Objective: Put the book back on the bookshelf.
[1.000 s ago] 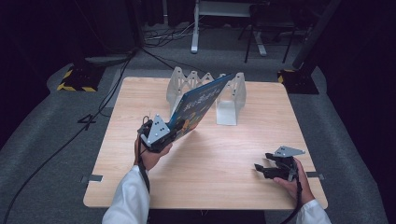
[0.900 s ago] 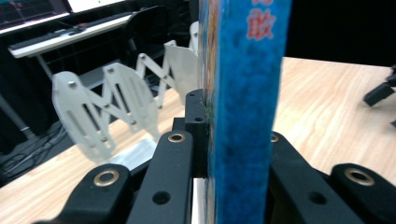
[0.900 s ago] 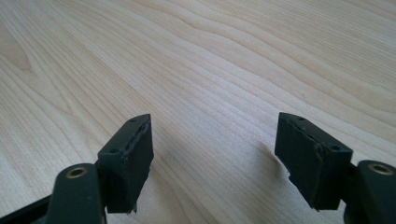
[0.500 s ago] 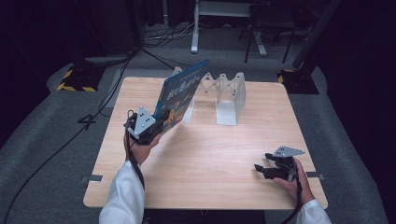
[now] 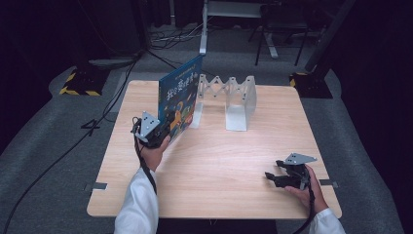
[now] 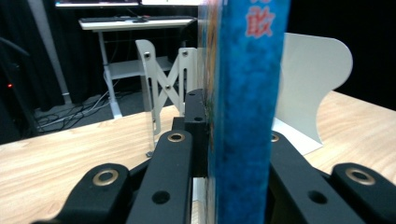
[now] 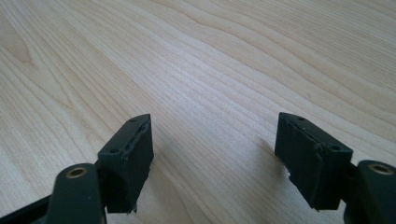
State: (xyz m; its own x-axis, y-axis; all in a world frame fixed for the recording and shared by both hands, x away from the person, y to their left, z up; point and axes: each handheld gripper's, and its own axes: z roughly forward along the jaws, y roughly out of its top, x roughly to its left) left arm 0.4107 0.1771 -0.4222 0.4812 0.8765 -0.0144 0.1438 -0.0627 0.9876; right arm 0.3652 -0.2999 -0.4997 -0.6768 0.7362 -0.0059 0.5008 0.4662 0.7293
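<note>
Right gripper [image 5: 272, 177] rests on light wooden table [image 5: 219, 165] at near right, jaws spread, nothing between them. Left gripper [image 5: 163, 132], farther left, clamps lower edge of blue picture book with printed cover [image 5: 179, 103], held upright above table. White metal expandable bookend rack [image 5: 229, 97] stands just behind book.
</note>
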